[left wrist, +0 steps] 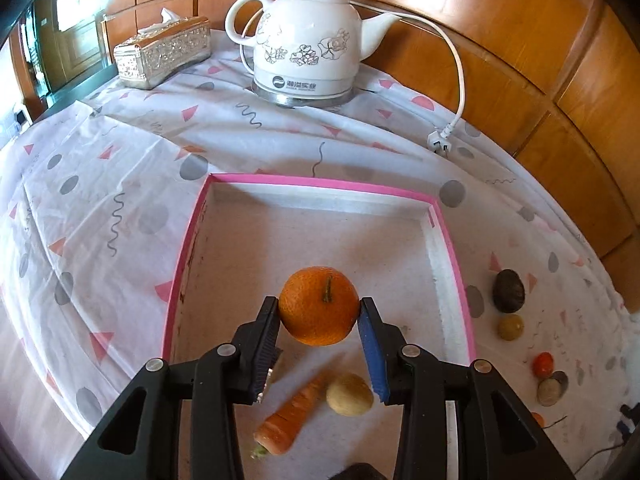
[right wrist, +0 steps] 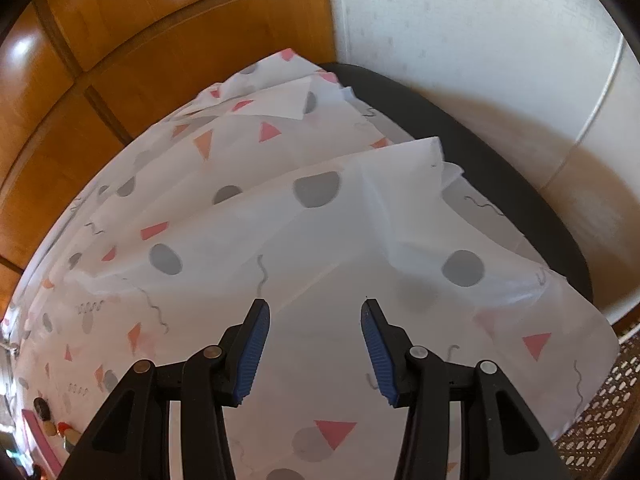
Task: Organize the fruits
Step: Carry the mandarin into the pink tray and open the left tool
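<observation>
My left gripper (left wrist: 319, 305) is shut on an orange (left wrist: 319, 305), stem up, and holds it over the pink-rimmed white box (left wrist: 320, 182). A carrot (left wrist: 288, 420) and a small potato (left wrist: 349, 394) lie in the box below it. To the right of the box on the cloth lie a dark avocado (left wrist: 508, 291), a yellow-green fruit (left wrist: 510, 327), a small red tomato (left wrist: 543, 364) and a greyish round fruit (left wrist: 550, 391). My right gripper (right wrist: 315, 307) is open and empty over the patterned tablecloth (right wrist: 320, 220). The box corner and fruits show small at its far lower left (right wrist: 42, 408).
A white electric kettle (left wrist: 308, 40) with its loose cord and plug (left wrist: 438, 140) stands at the back. A silver tissue box (left wrist: 162, 54) is at the back left. Wooden panels form the wall behind. The table's right edge and a white wall (right wrist: 480, 40) show in the right wrist view.
</observation>
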